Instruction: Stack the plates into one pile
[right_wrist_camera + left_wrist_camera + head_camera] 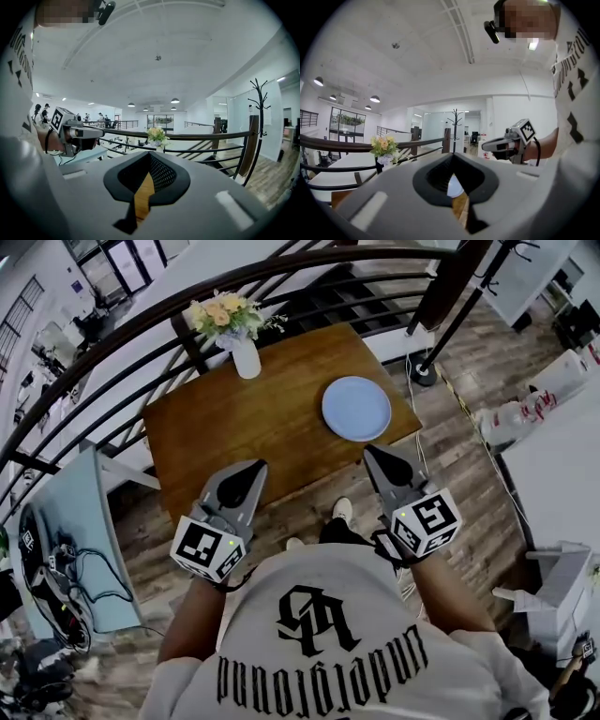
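- Spotting a pale blue desk [89, 521] at the far left, with a tangle of cables on it.
- Holding the left gripper [251, 468] at the near edge of the wooden table [272, 427], with its jaws pressed together and pinching nothing.
- Carrying a left marker cube [208, 549] on the back of it, just black-and-white squares, no letters to read.
- Seeing a white vase [247, 358] of yellow and peach flowers [223, 315] at the table's far left corner, just beside the dark curved railing [122, 334].
- Wearing a white shirt [347, 652] with a black gothic monogram and one word under it. Reading it upside down in the head view as something like "underground", not betting on it though.
- Finding one plate [356, 409], pale blue, lying flat on the right part of the table, well apart from the vase.
- Holding the right gripper [371, 454] near that plate without touching it, jaws closed tight on nothing, with a right marker cube [427, 519] behind.
- Catching some white bags [525, 413] with red print on the floor at the far right, too blurry to read.
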`<state>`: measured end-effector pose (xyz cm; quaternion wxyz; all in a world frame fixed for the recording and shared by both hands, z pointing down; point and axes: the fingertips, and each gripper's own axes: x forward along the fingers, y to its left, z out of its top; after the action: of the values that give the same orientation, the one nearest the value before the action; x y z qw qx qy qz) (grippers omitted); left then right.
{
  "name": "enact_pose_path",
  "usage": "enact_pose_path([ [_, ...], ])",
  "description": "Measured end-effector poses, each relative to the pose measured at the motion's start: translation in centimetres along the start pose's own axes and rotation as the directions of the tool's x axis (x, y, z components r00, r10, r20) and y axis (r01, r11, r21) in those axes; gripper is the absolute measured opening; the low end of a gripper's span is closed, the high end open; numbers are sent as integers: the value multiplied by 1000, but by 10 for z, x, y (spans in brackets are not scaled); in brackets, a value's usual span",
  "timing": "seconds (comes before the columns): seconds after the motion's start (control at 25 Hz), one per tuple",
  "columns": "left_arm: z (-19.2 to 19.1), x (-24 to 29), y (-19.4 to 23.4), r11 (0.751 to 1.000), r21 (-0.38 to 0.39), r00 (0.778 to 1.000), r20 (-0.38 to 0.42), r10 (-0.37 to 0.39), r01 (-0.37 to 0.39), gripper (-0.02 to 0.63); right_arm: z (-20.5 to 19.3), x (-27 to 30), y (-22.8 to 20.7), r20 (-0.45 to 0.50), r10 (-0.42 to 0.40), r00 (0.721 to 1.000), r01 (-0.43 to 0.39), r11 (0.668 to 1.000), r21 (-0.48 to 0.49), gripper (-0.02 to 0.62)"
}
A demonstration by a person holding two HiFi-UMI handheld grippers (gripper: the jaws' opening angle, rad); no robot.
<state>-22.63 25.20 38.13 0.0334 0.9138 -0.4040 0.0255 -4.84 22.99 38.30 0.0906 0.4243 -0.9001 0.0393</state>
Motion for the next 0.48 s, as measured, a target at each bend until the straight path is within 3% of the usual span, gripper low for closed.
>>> enact_pose_path([
  [0.48, 1, -2, 4, 1000, -6, 1000, 12, -21, 21, 46, 8, 5, 10, -4, -5, 1000, 5, 1000, 11, 3],
])
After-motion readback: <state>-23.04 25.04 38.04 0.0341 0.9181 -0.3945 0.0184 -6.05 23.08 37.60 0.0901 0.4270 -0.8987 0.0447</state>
